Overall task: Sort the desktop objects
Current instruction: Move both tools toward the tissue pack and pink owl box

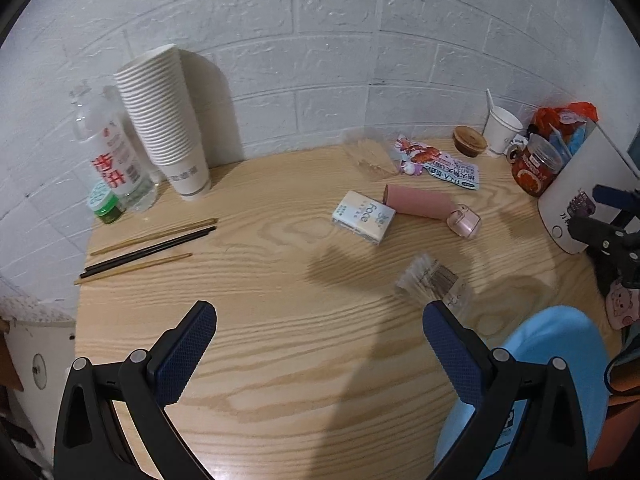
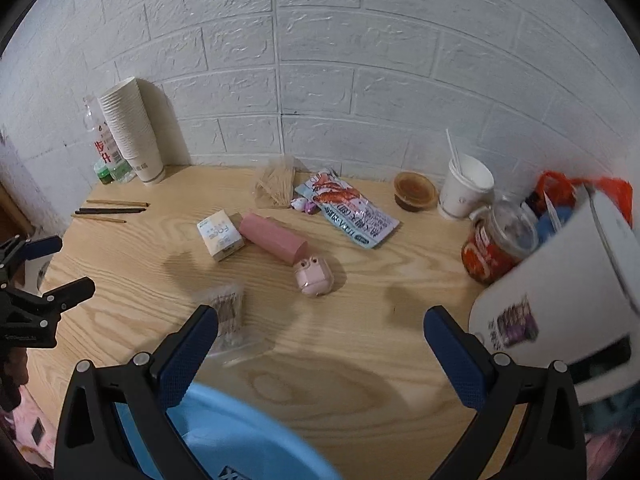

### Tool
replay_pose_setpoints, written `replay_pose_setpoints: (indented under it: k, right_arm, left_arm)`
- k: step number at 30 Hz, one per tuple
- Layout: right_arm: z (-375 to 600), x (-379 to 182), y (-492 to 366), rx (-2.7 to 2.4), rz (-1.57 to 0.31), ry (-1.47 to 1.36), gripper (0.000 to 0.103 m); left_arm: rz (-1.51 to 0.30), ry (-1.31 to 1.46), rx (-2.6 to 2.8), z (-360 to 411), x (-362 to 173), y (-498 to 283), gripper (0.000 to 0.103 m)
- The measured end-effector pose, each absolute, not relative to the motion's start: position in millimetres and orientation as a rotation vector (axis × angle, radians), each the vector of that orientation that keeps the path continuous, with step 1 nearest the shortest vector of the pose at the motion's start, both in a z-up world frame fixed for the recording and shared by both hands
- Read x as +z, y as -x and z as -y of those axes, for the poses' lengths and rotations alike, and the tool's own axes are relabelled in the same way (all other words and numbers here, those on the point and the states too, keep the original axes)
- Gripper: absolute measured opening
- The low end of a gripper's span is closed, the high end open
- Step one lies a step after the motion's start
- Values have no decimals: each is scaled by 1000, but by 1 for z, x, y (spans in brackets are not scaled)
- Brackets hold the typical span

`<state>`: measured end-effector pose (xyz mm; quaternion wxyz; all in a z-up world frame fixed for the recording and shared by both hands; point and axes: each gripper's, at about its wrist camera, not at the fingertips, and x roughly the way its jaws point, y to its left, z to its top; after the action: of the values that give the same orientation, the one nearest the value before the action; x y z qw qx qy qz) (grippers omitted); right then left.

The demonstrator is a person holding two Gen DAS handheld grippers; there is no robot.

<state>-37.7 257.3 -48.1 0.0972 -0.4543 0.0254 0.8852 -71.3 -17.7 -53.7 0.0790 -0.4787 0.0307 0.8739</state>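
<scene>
While both grippers, left [image 1: 320, 354] and right [image 2: 320, 354], hover open and empty over the counter [image 1: 280, 360], a tissue pack [image 1: 363, 217], pink roll [image 1: 418, 199] and what may be bagged swabs [image 1: 434, 280] lie ahead.

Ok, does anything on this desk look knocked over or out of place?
Yes. The pink tube lies on its side mid-desk, touching the tissue pack. The chopsticks are scattered loose near the stack of paper cups, not paired. Nothing looks spilled.

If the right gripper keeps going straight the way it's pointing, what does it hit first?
Probably bare wooden table. The open right gripper points down at it; the pink earbud case lies just beyond.
</scene>
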Motion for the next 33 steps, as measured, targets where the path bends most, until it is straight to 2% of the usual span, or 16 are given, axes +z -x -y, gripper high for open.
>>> replay_pose_setpoints:
  k: [7, 17, 33]
  right_arm:
    - [-259, -56, 55, 2632, -22, 1412, 103]
    - [-277, -82, 74, 2575, -77, 1510, 103]
    - [-290, -120, 118, 2530, 11, 1633, 103]
  left_arm:
    - [-94, 1420, 2567, 11, -65, 92, 103]
    - [-137, 1437, 2493, 2, -82, 114, 103]
    - [-202, 1452, 2386, -12, -122, 160, 103]
